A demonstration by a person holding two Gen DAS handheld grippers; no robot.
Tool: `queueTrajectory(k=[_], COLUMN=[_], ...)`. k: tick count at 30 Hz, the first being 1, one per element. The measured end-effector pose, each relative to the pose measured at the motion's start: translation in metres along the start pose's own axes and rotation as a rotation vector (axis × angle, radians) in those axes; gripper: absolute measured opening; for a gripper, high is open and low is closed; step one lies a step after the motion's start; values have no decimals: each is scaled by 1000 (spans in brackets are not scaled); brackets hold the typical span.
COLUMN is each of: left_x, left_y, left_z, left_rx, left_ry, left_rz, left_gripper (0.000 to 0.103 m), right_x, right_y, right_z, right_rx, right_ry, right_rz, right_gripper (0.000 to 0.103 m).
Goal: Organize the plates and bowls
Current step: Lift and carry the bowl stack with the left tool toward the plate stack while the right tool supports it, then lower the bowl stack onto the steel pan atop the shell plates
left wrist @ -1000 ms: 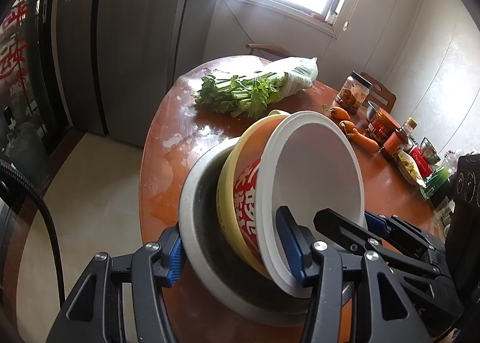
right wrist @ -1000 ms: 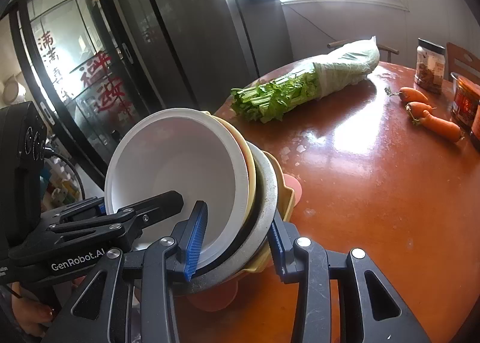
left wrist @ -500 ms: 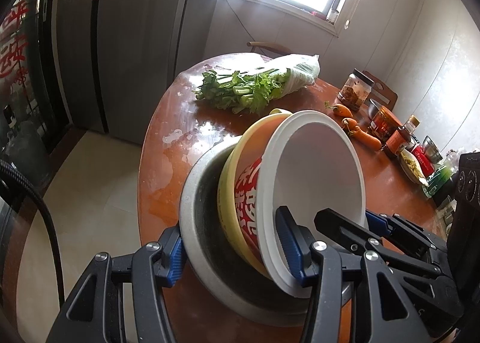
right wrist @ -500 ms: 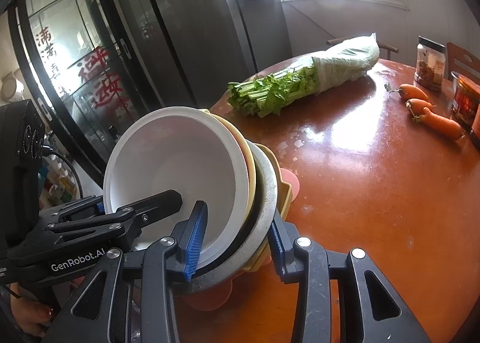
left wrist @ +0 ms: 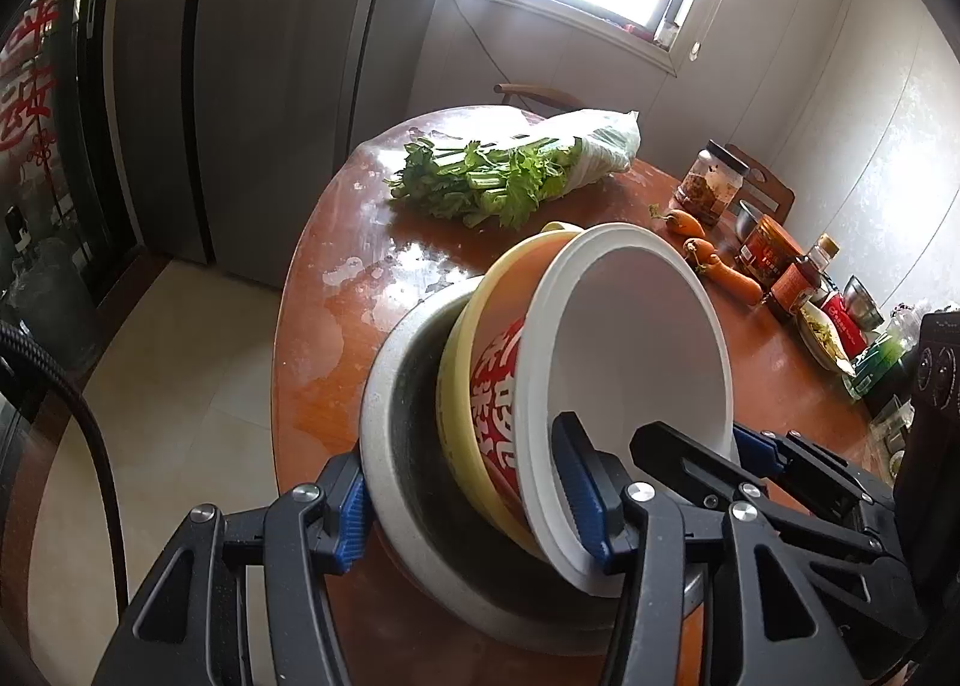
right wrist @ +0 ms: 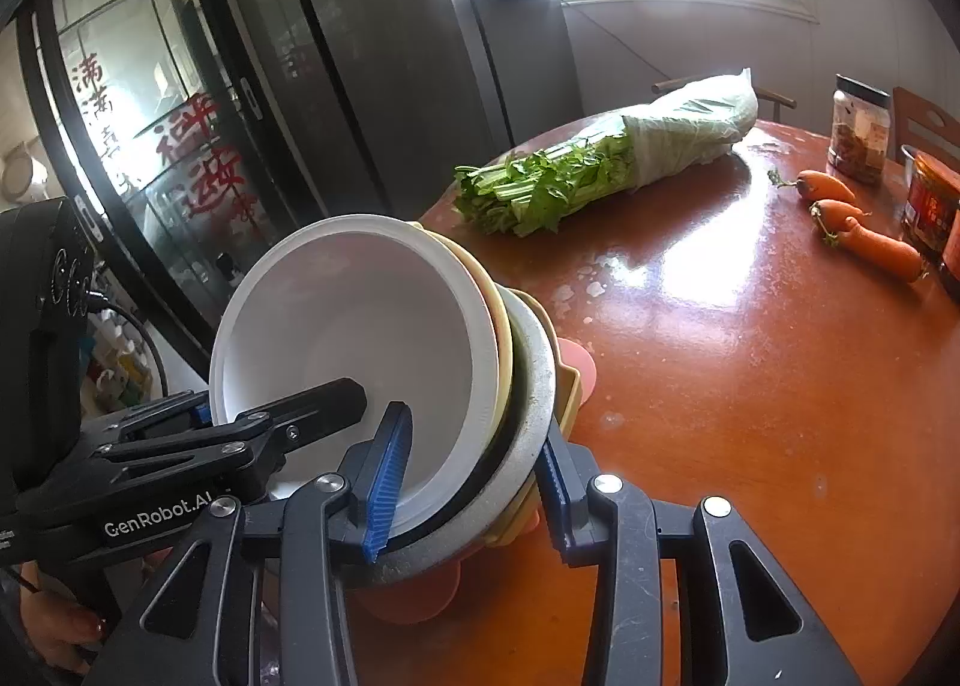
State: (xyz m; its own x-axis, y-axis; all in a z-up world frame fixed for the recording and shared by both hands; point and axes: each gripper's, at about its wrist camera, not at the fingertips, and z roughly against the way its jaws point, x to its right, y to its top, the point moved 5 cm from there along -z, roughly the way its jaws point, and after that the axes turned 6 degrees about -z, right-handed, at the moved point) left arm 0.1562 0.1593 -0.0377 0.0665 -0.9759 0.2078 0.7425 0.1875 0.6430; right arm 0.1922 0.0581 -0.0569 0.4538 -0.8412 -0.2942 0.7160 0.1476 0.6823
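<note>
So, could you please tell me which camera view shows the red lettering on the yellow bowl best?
The left wrist view shows it best: the yellow bowl turns its outer wall, with the red lettering, toward that camera. The right wrist view shows only the bowl's thin rim edge behind the white bowl; no lettering is visible.

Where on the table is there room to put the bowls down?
The big bare patch is mid-table, bordered by the celery bunch, the carrots and the bowl stack. The left edge below the celery also shows bare wood. The far right edge is crowded with jars and packets.
</note>
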Motion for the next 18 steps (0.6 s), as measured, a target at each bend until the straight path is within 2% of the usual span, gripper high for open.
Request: queueTrajectory(k=[12, 13, 15, 18], left_x=[-1, -1, -1, -1], left_y=[0, 0, 1, 1], left_z=[0, 1, 3, 4], left_rx=[-4, -1, 5, 10], left_ry=[2, 5, 11, 16], left_rz=[-7, -7, -11, -11], left_gripper=[54, 54, 55, 57], right_x=[-1, 0, 3, 7], right_y=[1, 1, 4, 7], right_z=[0, 0, 4, 8], right_rx=[-1, 3, 31, 41], right_ry=[-8, -17, -60, -60], right_rz=[8, 11, 22, 9], right_gripper=[43, 45, 60, 60])
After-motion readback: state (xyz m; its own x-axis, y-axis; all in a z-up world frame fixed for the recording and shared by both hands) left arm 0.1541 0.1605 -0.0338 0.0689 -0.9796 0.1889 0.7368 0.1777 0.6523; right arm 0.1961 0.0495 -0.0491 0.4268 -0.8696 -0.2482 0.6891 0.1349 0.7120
